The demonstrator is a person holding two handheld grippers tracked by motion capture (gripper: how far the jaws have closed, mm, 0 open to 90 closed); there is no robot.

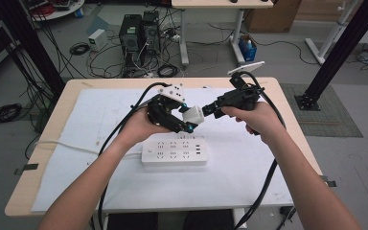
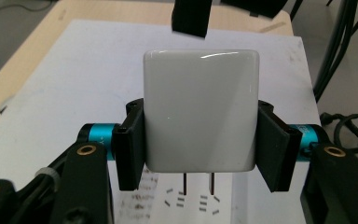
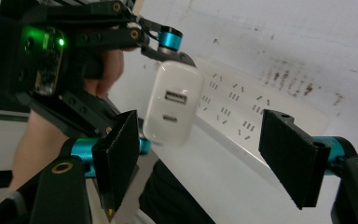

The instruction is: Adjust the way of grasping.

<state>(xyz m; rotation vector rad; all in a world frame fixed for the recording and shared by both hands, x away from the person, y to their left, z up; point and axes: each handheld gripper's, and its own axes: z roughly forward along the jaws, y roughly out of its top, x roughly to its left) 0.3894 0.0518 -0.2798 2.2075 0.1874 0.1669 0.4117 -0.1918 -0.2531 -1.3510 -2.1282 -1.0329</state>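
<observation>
A white cube-shaped USB charger [image 1: 192, 115] hangs above the table with my left gripper [image 1: 188, 120] shut on it. In the left gripper view both pads press the sides of the charger [image 2: 200, 109], and its two metal prongs [image 2: 198, 183] point down toward a white power strip [image 2: 191, 201]. The power strip [image 1: 174, 151] lies flat on the mat just below both hands. My right gripper [image 1: 210, 110] is open, right beside the charger. In the right gripper view the charger [image 3: 173, 103] shows its USB ports just beyond the spread pads [image 3: 119, 154].
A white mat [image 1: 249, 167] covers most of the wooden table [image 1: 62, 105]. Thick black cables trail from both grippers toward the near edge. On the floor behind the table stand computer towers [image 1: 139, 33], loose cables and black frame posts [image 1: 345, 48].
</observation>
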